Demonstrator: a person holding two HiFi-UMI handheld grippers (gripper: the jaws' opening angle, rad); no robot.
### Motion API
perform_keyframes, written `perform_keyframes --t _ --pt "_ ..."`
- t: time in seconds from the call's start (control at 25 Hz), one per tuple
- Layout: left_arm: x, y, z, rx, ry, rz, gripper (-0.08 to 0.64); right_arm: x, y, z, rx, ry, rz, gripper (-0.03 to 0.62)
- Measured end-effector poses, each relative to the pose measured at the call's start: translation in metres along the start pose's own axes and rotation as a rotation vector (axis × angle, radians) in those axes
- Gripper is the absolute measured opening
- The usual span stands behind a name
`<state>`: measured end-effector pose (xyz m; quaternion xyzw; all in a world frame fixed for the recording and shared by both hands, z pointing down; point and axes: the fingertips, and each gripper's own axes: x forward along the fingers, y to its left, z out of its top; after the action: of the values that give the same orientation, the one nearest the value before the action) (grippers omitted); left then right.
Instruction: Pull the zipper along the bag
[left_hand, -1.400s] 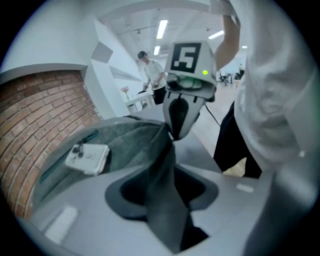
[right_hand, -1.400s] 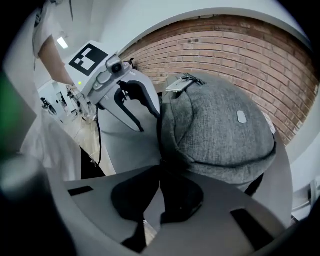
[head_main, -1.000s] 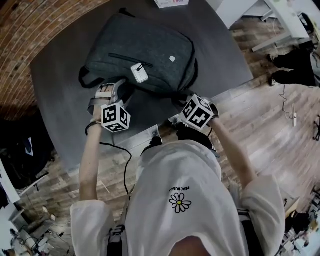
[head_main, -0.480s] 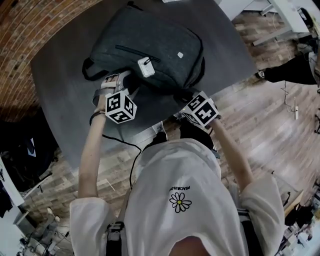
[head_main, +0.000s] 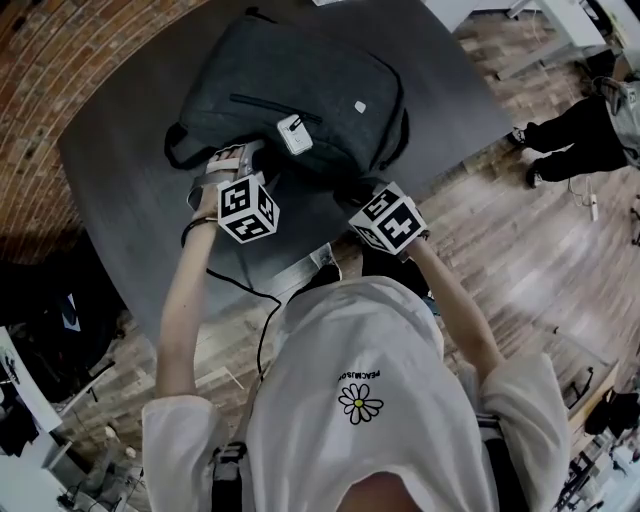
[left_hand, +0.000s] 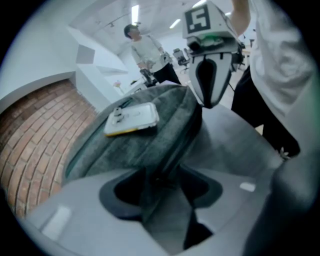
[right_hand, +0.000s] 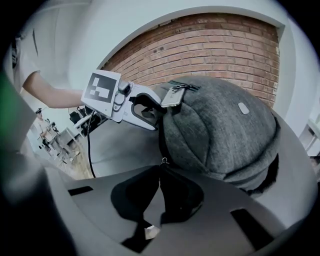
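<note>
Head view. The dark grey bag (head_main: 300, 90) is lying on the dark surface (head_main: 130, 200), towards the edge nearest me. My left claw (head_main: 228, 160) is sitting at the bag's near-left edge and my right claw (head_main: 352, 195) at its near-right corner. The marker cubes are covering most of both claws, so the grip is not showing from here. A white tag (head_main: 293, 133) is resting on the bag and a small pale label (head_main: 359, 107) sits further up; I am reading no writing on either. The print over the daisy on my shirt (head_main: 360, 400) is too small to read.

Left gripper view. The claw has just been closing, and it is pinching a fold of the bag's fabric between its jaws. The seam is running off into shadow. The tag's face is looking blank. A person (left_hand: 145, 50) in the background is standing blurred.

Right gripper view. The jaws are meeting on the zipper pull (right_hand: 162, 161); only its small metal ring is poking out at the tips, the rest being hidden. The zipper track is climbing the bag's side and mostly getting lost in the dark seam. A brick wall (right_hand: 215, 45) is curving behind the bag.
</note>
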<state>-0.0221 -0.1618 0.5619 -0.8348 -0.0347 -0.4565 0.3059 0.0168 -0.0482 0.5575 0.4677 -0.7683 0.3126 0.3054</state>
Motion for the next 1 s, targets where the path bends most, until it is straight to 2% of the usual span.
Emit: perform_keyframes --t 0.28,0.6,0.8,0.88,1.0 --pt "0.001 -0.003 0.006 -0.023 -0.036 -0.010 0.232 0.022 0.011 0.020 0.002 -0.003 -0.002 0.010" --pt "-0.005 -0.004 0.009 -0.130 -0.170 -0.036 0.233 0.047 0.016 0.048 0.060 0.023 -0.049 0.011" --pt "-0.009 -0.009 0.016 -0.143 -0.236 -0.034 0.236 0.053 0.014 0.056 0.045 0.057 -0.029 0.011" --pt "-0.019 -0.003 0.007 -0.106 -0.238 -0.008 0.245 0.056 0.019 0.063 0.048 0.080 0.001 0.010" --pt "-0.045 0.025 -0.023 -0.064 -0.216 0.094 0.267 0.059 0.021 0.069 0.071 0.110 0.026 0.009"
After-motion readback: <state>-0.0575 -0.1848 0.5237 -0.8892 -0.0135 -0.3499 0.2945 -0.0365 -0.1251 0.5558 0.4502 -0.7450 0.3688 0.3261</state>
